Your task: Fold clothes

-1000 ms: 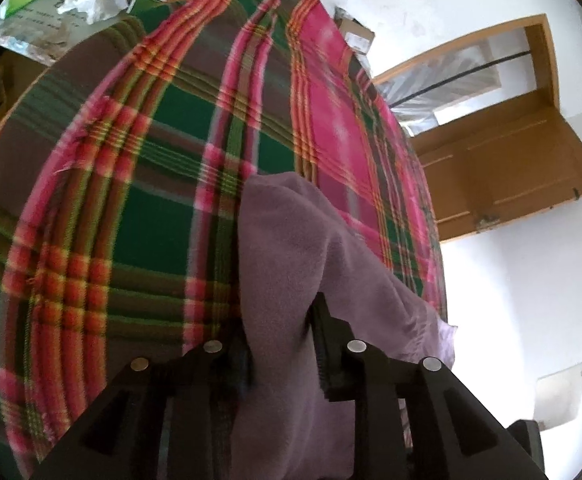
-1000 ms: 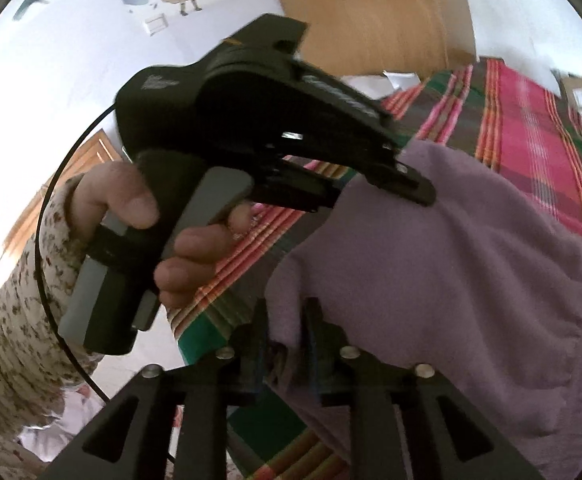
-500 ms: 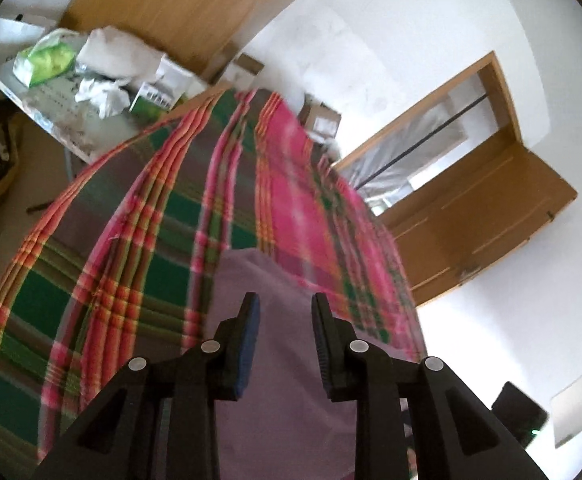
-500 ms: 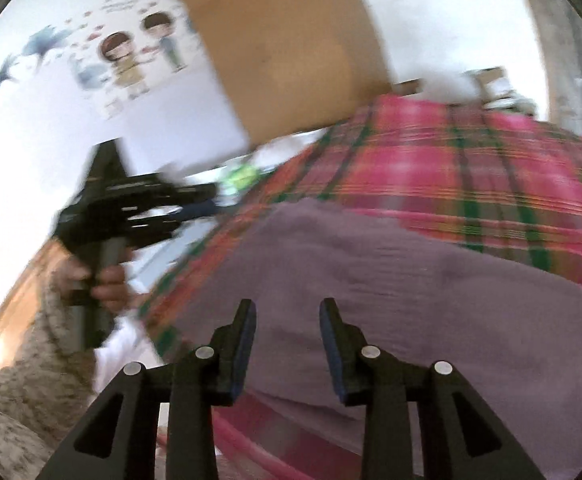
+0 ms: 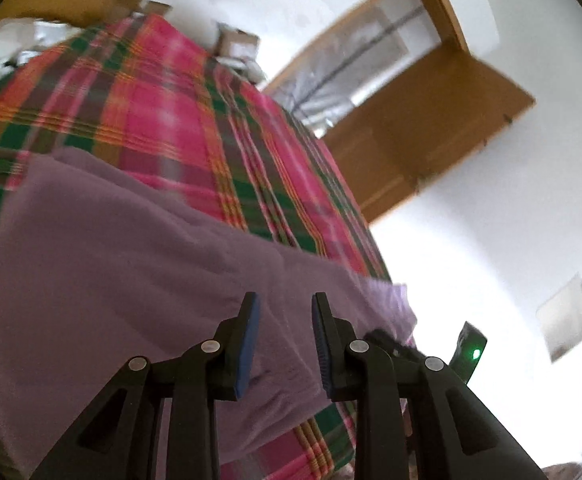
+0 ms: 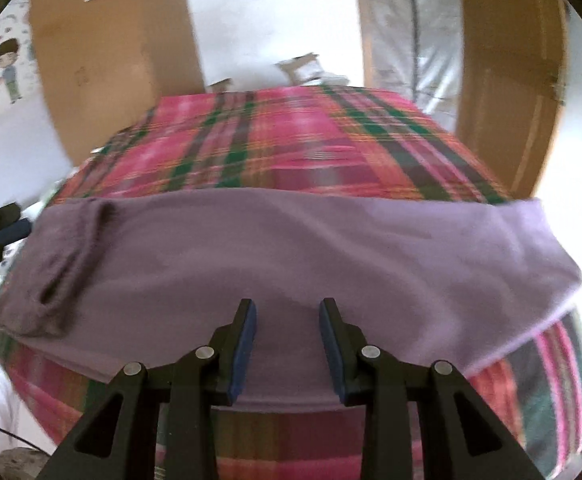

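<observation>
A purple garment (image 6: 291, 256) lies spread flat across the near end of the bed, on its pink and green plaid cover (image 6: 291, 144). Both grippers hang just above it with nothing in them: the left gripper (image 5: 285, 340) has its jaws parted over the cloth's near edge, and the right gripper (image 6: 287, 344) is equally wide apart, empty

Mauve garment (image 6: 291, 256); pink, green and orange plaid bedcover (image 6: 291, 140); brown door (image 5: 423, 128)
</observation>
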The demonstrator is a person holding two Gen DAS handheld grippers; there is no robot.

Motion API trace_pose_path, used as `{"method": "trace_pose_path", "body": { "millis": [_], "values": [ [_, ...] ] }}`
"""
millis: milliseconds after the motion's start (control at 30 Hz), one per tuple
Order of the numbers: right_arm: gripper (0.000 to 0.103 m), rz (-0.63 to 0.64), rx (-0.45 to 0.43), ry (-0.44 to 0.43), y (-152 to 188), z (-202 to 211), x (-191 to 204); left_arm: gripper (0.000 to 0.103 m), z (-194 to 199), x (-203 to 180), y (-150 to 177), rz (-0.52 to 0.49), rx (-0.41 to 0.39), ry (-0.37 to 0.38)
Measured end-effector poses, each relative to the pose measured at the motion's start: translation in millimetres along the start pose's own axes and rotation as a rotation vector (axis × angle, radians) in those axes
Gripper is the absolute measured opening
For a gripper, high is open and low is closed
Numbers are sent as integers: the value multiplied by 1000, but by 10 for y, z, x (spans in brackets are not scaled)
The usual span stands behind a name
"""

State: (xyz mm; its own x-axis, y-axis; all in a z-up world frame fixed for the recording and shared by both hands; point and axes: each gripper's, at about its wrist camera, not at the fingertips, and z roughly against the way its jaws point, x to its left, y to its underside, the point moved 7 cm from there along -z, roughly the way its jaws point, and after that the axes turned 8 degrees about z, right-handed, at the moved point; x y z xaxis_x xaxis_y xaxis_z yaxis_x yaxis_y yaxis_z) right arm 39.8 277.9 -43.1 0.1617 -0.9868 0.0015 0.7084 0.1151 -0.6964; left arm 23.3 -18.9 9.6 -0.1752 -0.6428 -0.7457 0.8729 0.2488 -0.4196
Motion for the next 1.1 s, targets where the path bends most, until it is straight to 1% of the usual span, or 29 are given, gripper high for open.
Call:
{"method": "trace_pose_path", "body": {
  "millis": [100,200,233,300,400,467,500,567,667,700,733,800,867,933,1033,1100],
  "values": [
    [33,-12,-11,47,74,31,-240,26,-240,-110,83,-43,50,-7],
    [32,-18,-19,101,121,60,-464,26,-450,-211,163,-91,88,-32],
    [30,-25,-25,103,133,76,-531,26,-503,-256,210,-110,98,-34],
    [23,-42,-37,99,154,105,-655,26,-648,-320,290,-145,120,-52],
    [24,-79,-32,177,179,156,-923,26,-867,-393,405,-174,171,-59],
    [24,-109,-32,183,206,193,-1063,26,-976,-442,479,-190,200,-50],
    [24,-117,-31,200,213,210,-1133,26,-1027,-463,504,-195,209,-50],
    [24,-130,-31,241,220,244,-1271,26,-1099,-492,528,-205,218,-54],
    [26,-170,-51,285,179,310,-1482,26,-1156,-515,525,-196,220,-36],
    [27,-183,-61,291,149,333,-1554,26,-1185,-522,539,-198,226,-37],
    [31,-201,-68,291,121,331,-1633,26,-1213,-529,553,-200,233,-37],
    [34,-241,-78,286,65,313,-1797,26,-1262,-539,575,-193,244,-34],
    [35,-279,-73,278,16,262,-1951,26,-1322,-531,598,-174,254,-30],
    [39,-303,-63,272,-35,193,-2081,26,-1374,-525,623,-179,260,-46],
    [39,-269,-59,282,-143,87,-2160,26,-1415,-544,632,-185,267,-49],
    [39,-236,-54,263,-222,30,-2143,26,-1424,-543,628,-181,267,-44]
  ]
}}
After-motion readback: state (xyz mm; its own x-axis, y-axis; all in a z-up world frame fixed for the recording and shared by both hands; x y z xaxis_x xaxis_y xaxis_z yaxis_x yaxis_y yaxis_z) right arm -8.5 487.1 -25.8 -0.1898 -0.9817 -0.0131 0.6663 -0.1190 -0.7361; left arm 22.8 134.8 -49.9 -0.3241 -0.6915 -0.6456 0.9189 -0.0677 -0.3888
